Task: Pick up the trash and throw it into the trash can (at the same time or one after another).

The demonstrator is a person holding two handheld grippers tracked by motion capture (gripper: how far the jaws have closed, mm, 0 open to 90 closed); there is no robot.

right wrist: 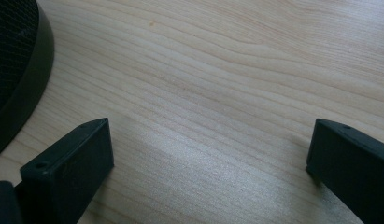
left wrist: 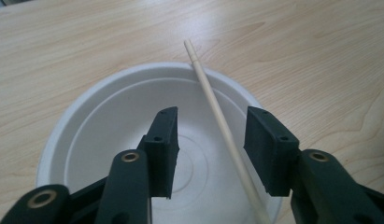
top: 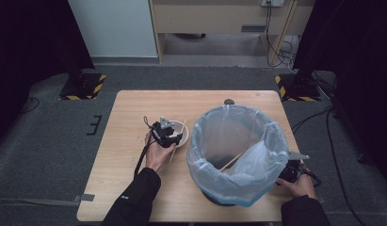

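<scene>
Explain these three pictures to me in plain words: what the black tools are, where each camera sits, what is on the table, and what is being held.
A person sits at a wooden table with a hand-held tool in each hand; each tool ends in two black jaws that pinch, like big tongs. The wide picture comes from a camera above, looking down. The other two come from small cameras riding on the tools and looking along their jaws.

On the table stand a white bowl with a wooden chopstick lying across it, and a black bin lined with a pale blue bag; another chopstick is inside the bin.

The left gripper hangs over the bowl with the chopstick between its jaws, but the pads do not press on it yet. The right gripper rests wide open beside the bin, holding nothing.
</scene>
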